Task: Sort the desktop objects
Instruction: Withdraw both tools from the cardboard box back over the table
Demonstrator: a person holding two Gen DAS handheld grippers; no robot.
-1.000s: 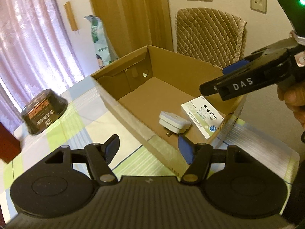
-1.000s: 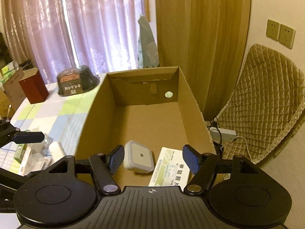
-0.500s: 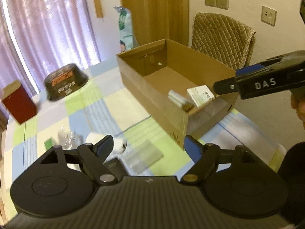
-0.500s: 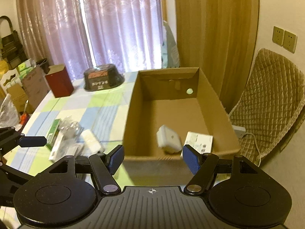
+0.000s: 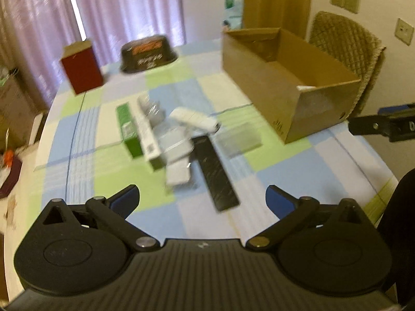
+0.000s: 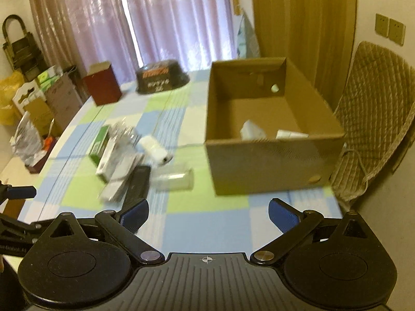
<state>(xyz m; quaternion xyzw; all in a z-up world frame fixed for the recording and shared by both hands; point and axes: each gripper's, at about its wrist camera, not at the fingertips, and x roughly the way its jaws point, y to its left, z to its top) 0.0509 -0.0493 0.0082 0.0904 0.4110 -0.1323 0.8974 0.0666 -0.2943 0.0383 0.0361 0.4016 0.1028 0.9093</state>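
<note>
We see a pile of small things (image 5: pixel 179 134) on the checked table (image 5: pixel 272 176), left of the brown box (image 6: pixel 269 140). Two white things (image 6: pixel 264 132) lie inside the box. Our left tongs (image 5: pixel 202 199) and right tongs (image 6: pixel 208 213) are wide open and hold nothing.

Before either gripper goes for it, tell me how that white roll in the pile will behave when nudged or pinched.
The white roll is a cylinder lying on its side on the tablecloth, so a nudge across its length would probably send it rolling. Its open hollow end suggests paper wound on a core: likely light, and it may dent under a hard squeeze. Motion blur hides the surface finish.
</note>
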